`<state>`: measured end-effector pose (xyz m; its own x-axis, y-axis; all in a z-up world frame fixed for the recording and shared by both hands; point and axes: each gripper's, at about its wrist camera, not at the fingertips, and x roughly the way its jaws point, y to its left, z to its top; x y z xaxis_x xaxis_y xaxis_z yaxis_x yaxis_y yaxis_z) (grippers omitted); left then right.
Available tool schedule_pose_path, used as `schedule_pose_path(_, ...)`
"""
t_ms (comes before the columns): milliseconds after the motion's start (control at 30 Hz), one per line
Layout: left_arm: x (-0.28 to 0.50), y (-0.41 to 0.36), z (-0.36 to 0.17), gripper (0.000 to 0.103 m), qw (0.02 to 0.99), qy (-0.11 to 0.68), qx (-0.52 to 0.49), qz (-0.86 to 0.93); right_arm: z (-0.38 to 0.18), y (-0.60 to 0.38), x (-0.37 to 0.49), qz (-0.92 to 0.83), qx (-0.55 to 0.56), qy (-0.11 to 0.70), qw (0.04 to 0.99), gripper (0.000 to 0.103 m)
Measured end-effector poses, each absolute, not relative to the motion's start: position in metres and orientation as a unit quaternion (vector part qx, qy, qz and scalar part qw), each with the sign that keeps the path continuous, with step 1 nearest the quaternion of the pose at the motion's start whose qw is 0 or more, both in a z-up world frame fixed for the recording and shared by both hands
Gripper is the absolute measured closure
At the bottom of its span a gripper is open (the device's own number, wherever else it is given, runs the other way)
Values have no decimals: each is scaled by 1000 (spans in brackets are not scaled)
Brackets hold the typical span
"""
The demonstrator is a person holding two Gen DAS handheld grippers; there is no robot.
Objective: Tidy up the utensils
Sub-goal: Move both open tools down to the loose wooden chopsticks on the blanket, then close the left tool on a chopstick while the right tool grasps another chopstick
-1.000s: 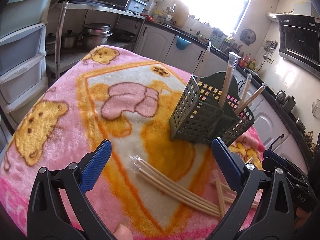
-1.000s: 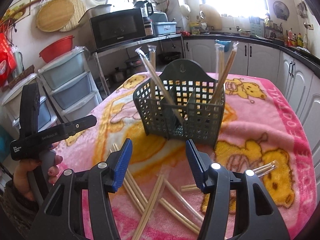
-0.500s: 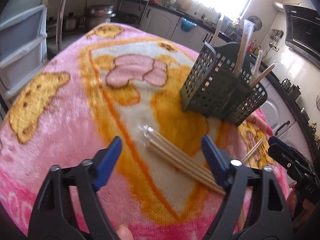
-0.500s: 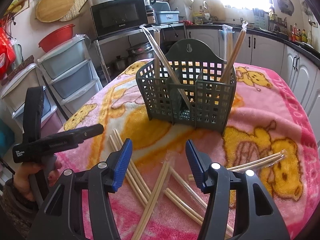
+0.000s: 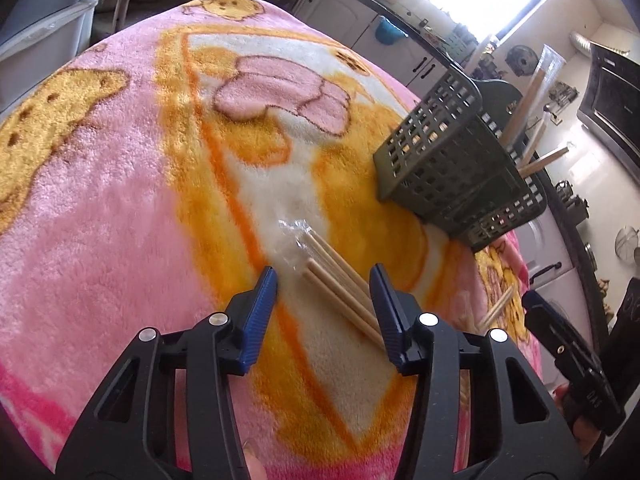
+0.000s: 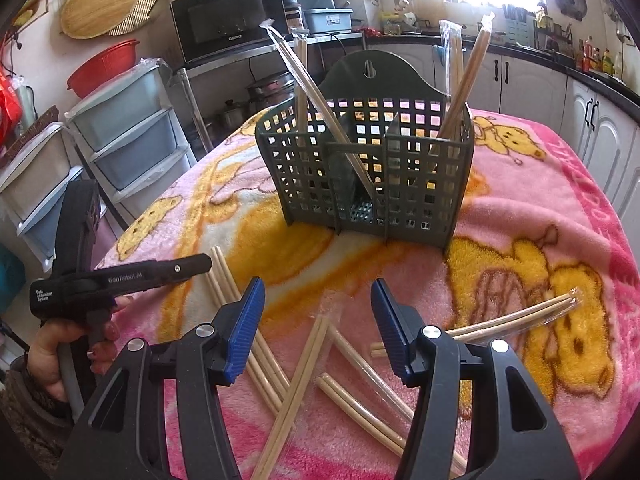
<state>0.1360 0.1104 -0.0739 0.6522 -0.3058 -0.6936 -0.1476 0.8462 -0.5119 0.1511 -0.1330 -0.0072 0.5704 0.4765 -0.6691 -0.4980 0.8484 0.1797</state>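
Note:
A dark green slotted utensil basket point(image 6: 366, 172) stands on the pink blanket and holds several wrapped chopstick pairs upright; it also shows in the left wrist view point(image 5: 452, 164). My left gripper point(image 5: 323, 286) is open, low over the blanket, with its blue fingers on either side of a wrapped chopstick bundle point(image 5: 340, 280). My right gripper point(image 6: 318, 300) is open and empty above several loose wrapped chopstick pairs point(image 6: 304, 364). Another pair point(image 6: 516, 318) lies to the right.
The pink cartoon blanket point(image 5: 120, 200) covers the table. Plastic drawer units point(image 6: 124, 128) and a microwave point(image 6: 228, 28) stand at the left and back. Kitchen cabinets point(image 6: 540, 76) run behind. The left gripper's body point(image 6: 116, 280) shows at the left of the right wrist view.
My left gripper has dropped forward and down onto the chopstick bundle, and its jaws have narrowed around it. My right gripper has moved slightly closer to the basket.

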Motion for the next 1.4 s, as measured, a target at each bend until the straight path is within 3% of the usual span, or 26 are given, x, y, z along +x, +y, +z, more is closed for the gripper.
schedule_pose_path(100,140,113,-75,64,867,411,-279,-44,-10,-131,155,274,-17,378,884,50)
schedule_pose_path(367,148,120,-79,83,867,410,-281,-27,-27,-122,165,283,-25,416,864,50)
schedule_pose_path(767,143,130,-81,94,865,403,-297,-29,-50,-109,190,283,-3,467,838,50)
schedule_pose_path(967,139,134,-80,94,864,400,-303,-31,-55,-109,200,274,-4,475,836,68)
schedule_pose_path(1100,137,136,-77,94,866,395,-304,-29,-54,-114,202,276,0,471,838,88)
schedule_pose_path(1400,131,141,-70,96,873,378,-307,-25,-40,-120,197,291,17,451,844,90)
